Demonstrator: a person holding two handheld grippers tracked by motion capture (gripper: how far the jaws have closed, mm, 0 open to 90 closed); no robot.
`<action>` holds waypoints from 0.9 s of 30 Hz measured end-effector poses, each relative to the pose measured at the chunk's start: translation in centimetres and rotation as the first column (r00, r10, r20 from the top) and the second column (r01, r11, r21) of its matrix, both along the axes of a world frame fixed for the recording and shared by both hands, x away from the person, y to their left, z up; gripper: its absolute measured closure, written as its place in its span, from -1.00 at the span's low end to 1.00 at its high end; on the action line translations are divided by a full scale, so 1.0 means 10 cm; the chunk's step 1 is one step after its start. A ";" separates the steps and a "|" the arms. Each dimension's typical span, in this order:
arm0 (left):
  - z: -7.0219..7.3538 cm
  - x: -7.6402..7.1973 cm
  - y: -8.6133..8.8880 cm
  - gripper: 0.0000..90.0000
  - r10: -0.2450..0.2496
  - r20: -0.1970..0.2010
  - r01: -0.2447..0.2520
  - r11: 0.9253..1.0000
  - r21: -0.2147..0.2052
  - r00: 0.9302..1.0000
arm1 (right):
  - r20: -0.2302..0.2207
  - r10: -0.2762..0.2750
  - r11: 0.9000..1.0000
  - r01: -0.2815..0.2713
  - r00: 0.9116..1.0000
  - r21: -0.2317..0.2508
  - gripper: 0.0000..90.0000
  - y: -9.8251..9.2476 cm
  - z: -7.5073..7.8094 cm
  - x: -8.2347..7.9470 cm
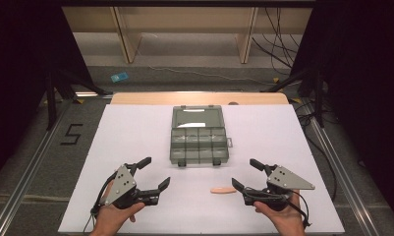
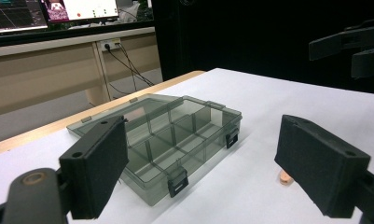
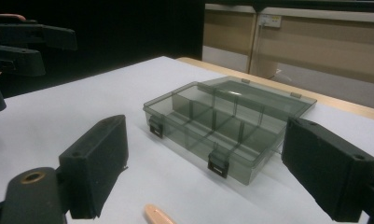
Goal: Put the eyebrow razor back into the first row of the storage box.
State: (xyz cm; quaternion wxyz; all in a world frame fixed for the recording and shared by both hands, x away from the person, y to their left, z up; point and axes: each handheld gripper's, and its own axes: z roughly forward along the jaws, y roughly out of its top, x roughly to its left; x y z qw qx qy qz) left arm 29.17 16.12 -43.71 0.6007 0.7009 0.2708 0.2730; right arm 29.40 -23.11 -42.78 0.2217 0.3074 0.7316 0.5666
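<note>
Peach stick (image 1: 222, 190), beside right gripper's (image 1: 247, 175) spread jaws

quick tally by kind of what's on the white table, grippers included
box, lid open: 1
peach stick: 1
left gripper, right gripper, both open: 2
total: 4

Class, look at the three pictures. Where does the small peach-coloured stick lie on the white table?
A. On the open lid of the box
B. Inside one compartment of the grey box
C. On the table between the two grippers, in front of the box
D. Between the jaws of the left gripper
C: in the high view the peach-coloured stick lies on the bare white table, between the left gripper and the right gripper, nearer the person than the compartment box.
</note>
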 end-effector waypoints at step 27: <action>0.00 0.00 0.00 -0.64 0.003 0.002 -0.003 1.000 -0.003 1.000 | 0.001 0.037 0.997 -0.037 0.999 -0.063 -0.65 0.04 0.04 0.02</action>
